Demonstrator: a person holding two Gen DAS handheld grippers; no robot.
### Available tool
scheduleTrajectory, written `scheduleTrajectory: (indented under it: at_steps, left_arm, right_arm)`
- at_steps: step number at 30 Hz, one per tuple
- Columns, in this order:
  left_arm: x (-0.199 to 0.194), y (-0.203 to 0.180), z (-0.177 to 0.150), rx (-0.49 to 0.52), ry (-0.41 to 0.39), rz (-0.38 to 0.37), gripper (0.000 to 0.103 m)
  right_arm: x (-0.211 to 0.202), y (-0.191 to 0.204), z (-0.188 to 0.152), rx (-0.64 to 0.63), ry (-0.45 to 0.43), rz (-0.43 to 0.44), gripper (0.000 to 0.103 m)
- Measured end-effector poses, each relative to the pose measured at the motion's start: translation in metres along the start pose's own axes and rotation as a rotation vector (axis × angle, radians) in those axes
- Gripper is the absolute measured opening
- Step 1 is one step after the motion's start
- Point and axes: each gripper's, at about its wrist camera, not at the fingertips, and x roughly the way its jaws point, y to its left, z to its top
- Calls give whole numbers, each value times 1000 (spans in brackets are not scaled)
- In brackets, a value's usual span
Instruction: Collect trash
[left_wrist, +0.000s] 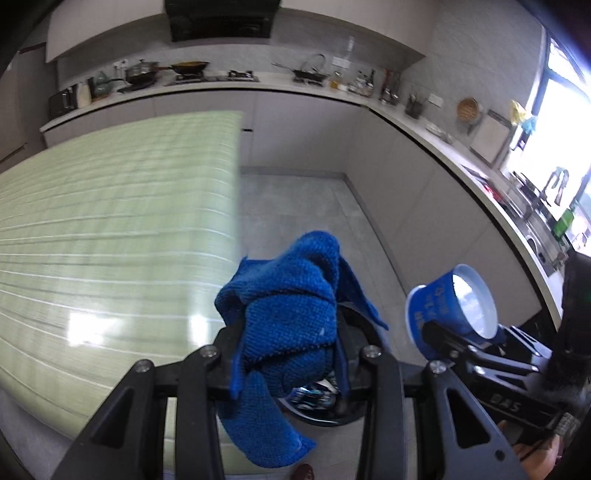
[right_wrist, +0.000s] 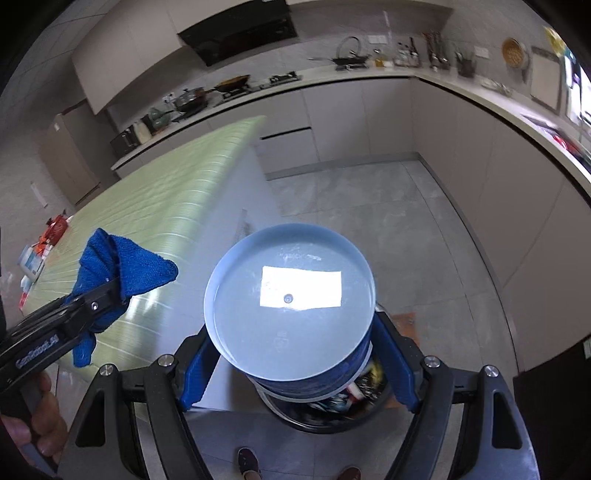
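Note:
A crumpled blue cloth (left_wrist: 284, 288) fills the left wrist view, and my left gripper (left_wrist: 290, 332) is shut on it. From the right wrist view the same cloth (right_wrist: 122, 269) hangs over the green table's edge. My right gripper (right_wrist: 291, 354) is shut on a blue paper cup (right_wrist: 288, 306) with an empty white inside, its blue pads (right_wrist: 194, 365) pressing the cup's sides. That cup (left_wrist: 443, 295) also shows at the right of the left wrist view. Right under the cup stands a black trash bin (right_wrist: 325, 424) holding wrappers. The bin's rim (left_wrist: 321, 421) peeks out below the cloth.
A green striped table (left_wrist: 110, 221) lies to the left, with some packets (right_wrist: 48, 236) at its far end. Kitchen counters (left_wrist: 258, 86) with pans line the back and right walls. Grey floor (right_wrist: 388, 221) spreads beyond the bin. The person's shoes (right_wrist: 247, 461) stand beside the bin.

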Motion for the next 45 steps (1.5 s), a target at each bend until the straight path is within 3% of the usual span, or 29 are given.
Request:
scheduleTrajectory:
  at_steps: [7,14,20,22,24,28,34,39,45]
  left_arm:
    - [38,-29,-24,30,67,-6,39]
    - [81,-25,-58,35,150,34,39]
    - [95,-23,-62,50,161,55,40]
    - [102,-23,-62,54,158,64,45]
    - [115,-27,-62,55,190,70,59]
    - [127,-30,-59,38,202,64,68]
    - [120,-36,-53,47,152,63,68]
    - [108,-40,-46,48,137,82,68]
    - [60,-49,-38,30,108,121,68]
  right_arm:
    - [30,-52,-24,60,52,-27,80]
    - [65,-64,-44,48,91,-43,80]
    - [93,-66,-52,18,113,-61,82]
    - [104,-65,-52,9,140,-87,82]
    - [114,-66,-53,5,159,-106,82]
    - [105,-75,-51,36,90,-113,84]
    - [94,-86,-44,96,22,-114,85]
    - [77,-80,-35,62,3,-167,85]
    - [53,-78,-27,74,70,-171,85]
